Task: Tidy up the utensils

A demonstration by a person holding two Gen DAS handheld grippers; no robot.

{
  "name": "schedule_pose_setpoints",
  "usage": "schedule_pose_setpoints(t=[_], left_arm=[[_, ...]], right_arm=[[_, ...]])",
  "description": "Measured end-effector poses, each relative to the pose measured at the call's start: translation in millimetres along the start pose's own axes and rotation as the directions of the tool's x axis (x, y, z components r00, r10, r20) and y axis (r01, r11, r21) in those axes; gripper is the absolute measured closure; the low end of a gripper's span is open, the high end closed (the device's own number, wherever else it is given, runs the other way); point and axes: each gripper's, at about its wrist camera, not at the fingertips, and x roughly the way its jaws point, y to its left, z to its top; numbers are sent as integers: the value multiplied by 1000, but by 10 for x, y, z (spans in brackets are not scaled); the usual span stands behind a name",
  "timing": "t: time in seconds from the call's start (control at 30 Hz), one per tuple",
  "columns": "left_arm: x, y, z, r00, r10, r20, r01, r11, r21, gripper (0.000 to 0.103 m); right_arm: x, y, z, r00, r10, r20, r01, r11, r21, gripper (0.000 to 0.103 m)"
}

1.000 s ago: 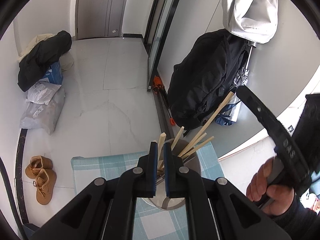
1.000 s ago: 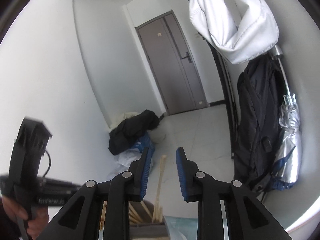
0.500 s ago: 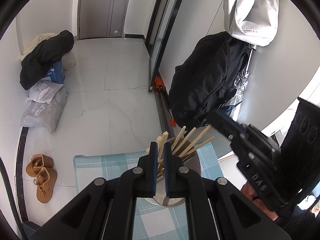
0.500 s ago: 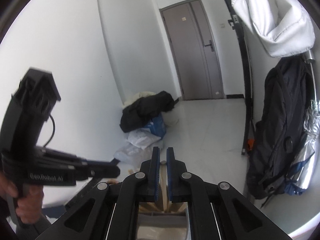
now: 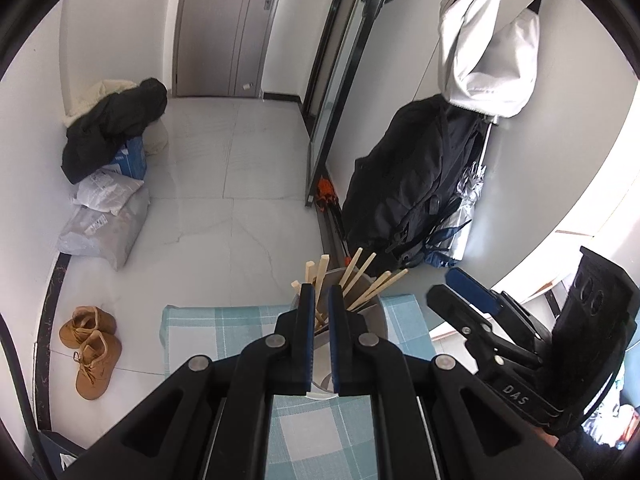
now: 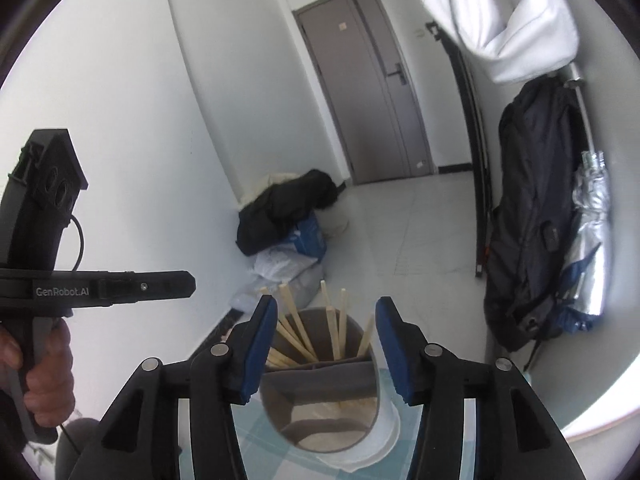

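Observation:
A grey utensil holder (image 6: 324, 376) with a divider stands on a blue checked cloth (image 5: 200, 328). Several wooden chopsticks (image 6: 304, 328) stand in its far compartment; they also show in the left wrist view (image 5: 360, 276). My right gripper (image 6: 326, 344) is open and empty, its fingers astride the holder's rim. It shows from the side in the left wrist view (image 5: 468, 292). My left gripper (image 5: 318, 320) has its jaws nearly closed around the holder's near rim (image 5: 320, 368). Whether the pads touch the rim is hidden.
The table ends just beyond the holder, with white floor tiles below. A black backpack (image 5: 400, 184) and folded umbrella hang on the right wall. Brown shoes (image 5: 90, 350), bags and a dark coat (image 5: 112, 128) lie at the left. A grey door (image 6: 372, 88) stands at the back.
The right gripper held a chopstick over the holder, then opened wide; the chopstick now stands with the others in the holder. The left gripper has stayed in place.

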Motion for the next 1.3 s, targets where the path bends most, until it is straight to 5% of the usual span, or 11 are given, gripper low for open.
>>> schedule_pose_setpoints(t=[0.13,0.2,0.27,0.47,0.77,1.17,1.3], left_arm=[[-238,-74,-91,998,32,62,-32,999,6,88],[-345,-99,-142,994,50,96,-51,999,7,73],[-461,-119,-197,988,68,136,-69,998,1,45],[-796,-182,-385,955,143,259,-147,989,-2,25],[-1072,-250,-717,892,218,395,-227,974,-26,7],[-1154,-270,-1119,871,234,432,-245,969,-31,5],[-1107,-262,-1208,876,247,414,-261,965,-22,5]], right_arm=[[-311,93,-14,999,-18,31,19,1000,-19,49],[-495,151,-26,998,-29,56,31,999,-34,45],[-632,214,-31,996,-31,79,35,998,-44,40],[-1085,469,-116,983,-54,176,70,994,-88,22],[-1518,689,-338,962,-99,253,126,988,-92,6],[-1784,798,-647,937,-153,315,199,973,-119,0],[-1822,809,-750,929,-159,334,212,969,-127,0]])
